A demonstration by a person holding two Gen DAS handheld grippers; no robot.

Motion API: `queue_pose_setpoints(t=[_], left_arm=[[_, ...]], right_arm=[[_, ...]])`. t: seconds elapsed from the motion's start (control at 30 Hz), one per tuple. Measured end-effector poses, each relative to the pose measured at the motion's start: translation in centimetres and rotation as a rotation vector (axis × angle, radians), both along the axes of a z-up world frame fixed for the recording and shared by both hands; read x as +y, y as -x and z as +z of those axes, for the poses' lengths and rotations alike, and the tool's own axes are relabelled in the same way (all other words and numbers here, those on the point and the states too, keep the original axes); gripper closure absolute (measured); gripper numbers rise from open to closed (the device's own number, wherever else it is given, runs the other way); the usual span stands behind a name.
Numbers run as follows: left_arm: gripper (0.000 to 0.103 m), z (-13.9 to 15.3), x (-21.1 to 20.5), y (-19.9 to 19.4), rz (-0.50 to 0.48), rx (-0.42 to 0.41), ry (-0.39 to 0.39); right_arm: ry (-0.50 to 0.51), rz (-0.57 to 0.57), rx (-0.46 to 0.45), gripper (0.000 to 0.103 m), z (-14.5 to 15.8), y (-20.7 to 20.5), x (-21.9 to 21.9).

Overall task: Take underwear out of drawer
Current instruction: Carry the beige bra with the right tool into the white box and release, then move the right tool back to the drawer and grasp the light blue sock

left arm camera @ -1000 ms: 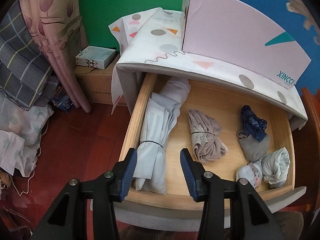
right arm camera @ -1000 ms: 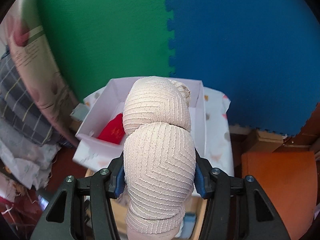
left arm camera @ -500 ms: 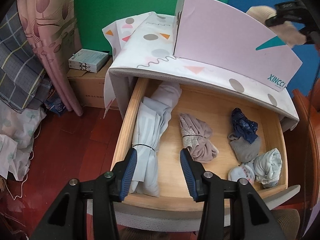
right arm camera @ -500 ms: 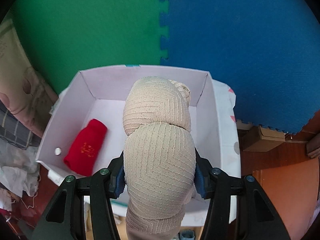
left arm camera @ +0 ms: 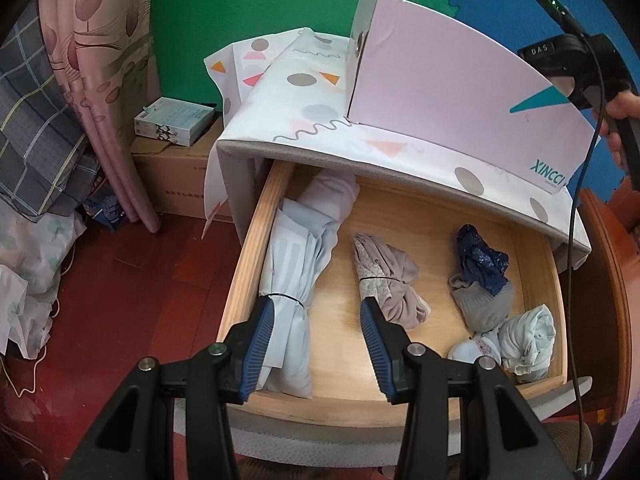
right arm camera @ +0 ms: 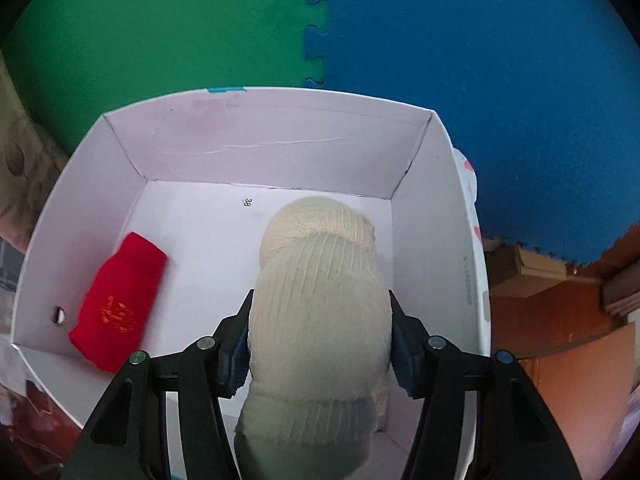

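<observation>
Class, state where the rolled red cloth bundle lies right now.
In the right wrist view, the rolled red cloth bundle lies inside the white cardboard box, at its left wall.

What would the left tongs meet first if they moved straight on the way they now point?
Probably the pale blue rolled bundle at the left side of the open drawer, or the bare wood beside it. The left tongs stand open above it; depth is unclear.

A pink leaf-patterned curtain (left arm camera: 100,80) is hanging at the left beside a grey plaid cloth (left arm camera: 36,128). A small white printed carton (left arm camera: 174,121) is lying on a brown cardboard box (left arm camera: 176,184) standing on the dark red wooden floor (left arm camera: 132,280). Green (right arm camera: 160,20) and blue (right arm camera: 480,60) interlocking foam mats are covering the wall.
</observation>
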State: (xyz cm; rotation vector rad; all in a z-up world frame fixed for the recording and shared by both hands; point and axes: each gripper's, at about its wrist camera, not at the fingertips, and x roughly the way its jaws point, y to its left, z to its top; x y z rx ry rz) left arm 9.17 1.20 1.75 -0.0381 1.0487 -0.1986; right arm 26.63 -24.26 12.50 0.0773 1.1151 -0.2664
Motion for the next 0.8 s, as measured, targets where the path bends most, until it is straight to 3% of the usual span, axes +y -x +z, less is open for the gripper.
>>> queue_pose_setpoints(t=[0.37, 0.63, 0.8], left_arm=[[0.057, 0.1, 0.2, 0.0, 0.009, -0.005, 0.007], [0.057, -0.1, 0.1, -0.1, 0.012, 0.003, -0.004], [0.057, -0.2, 0.0, 0.0, 0.009, 0.014, -0.012]], right_arm=[[-0.027, -0.006, -0.021, 0.039, 2.2, 2.1, 0.0], [-0.043, 0.050, -0.032, 0.039, 5.3, 9.2, 1.1], [-0.065, 0.071, 0.009, 0.041, 5.3, 14.2, 1.7]])
